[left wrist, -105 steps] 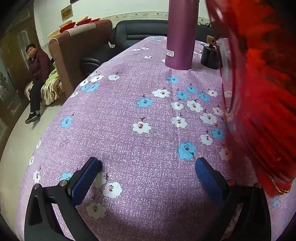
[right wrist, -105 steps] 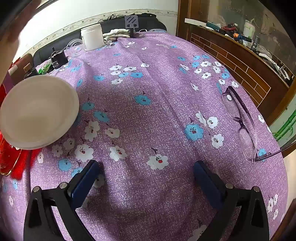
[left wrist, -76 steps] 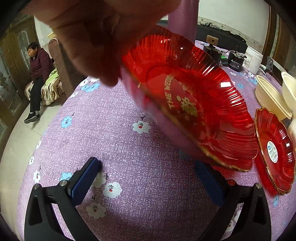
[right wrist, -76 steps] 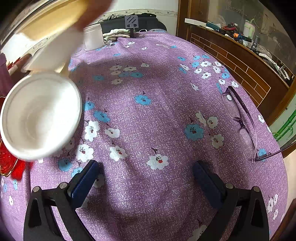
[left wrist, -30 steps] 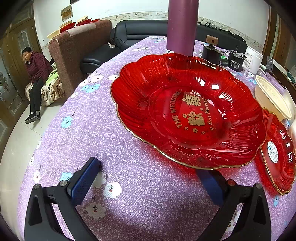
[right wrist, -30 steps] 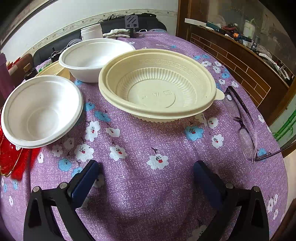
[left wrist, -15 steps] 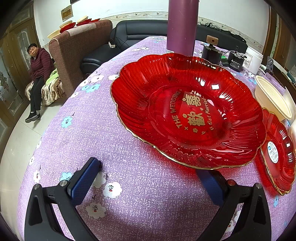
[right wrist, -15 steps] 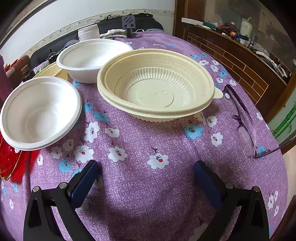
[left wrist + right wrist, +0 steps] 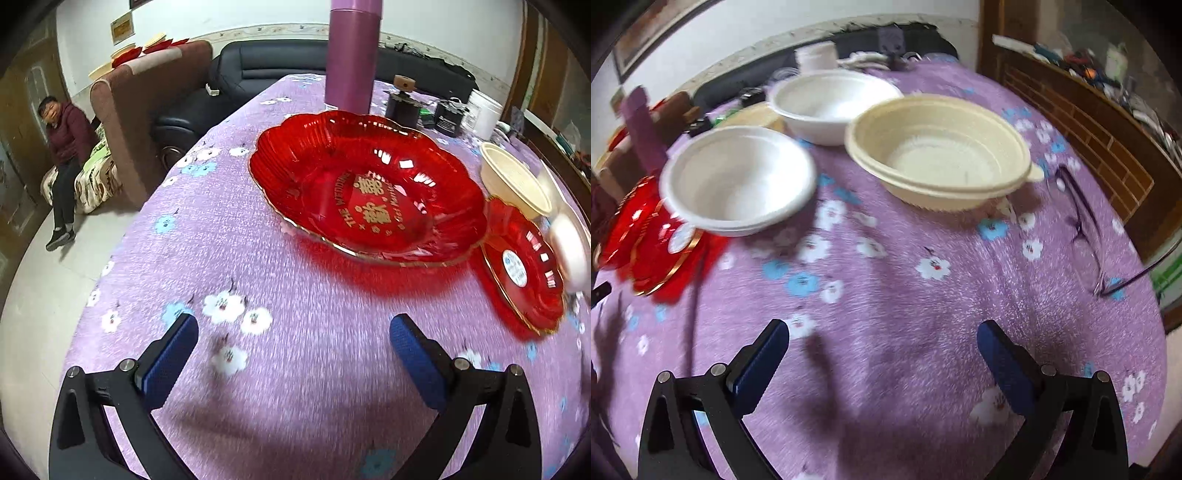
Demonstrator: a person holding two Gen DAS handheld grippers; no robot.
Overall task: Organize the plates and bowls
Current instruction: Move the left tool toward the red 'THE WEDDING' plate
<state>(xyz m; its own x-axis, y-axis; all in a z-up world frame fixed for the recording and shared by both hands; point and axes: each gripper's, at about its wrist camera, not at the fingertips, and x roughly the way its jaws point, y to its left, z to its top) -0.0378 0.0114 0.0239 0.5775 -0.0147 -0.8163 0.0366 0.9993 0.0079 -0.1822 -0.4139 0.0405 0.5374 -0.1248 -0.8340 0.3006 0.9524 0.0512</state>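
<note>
since every dish sits apart on the purple cloth (image 9: 258,295), the sorting looks unstarted. the left tongs (image 9: 293,352) are spread and empty, the large red plate (image 9: 365,184) ahead and the small red plate (image 9: 524,266) ahead-right. the right tongs (image 9: 882,354) gape too (blurred), with the cream bowl (image 9: 942,151) ahead and white bowls (image 9: 738,177) ahead-left, so all stacking is left.

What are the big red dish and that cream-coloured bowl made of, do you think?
The big red dish looks like glossy, see-through plastic, possibly glass: bright glints, fluted sides, a gold rim. The cream bowl looks like matte moulded plastic or pulp: dull, thin-rimmed, with a small tab.
</note>
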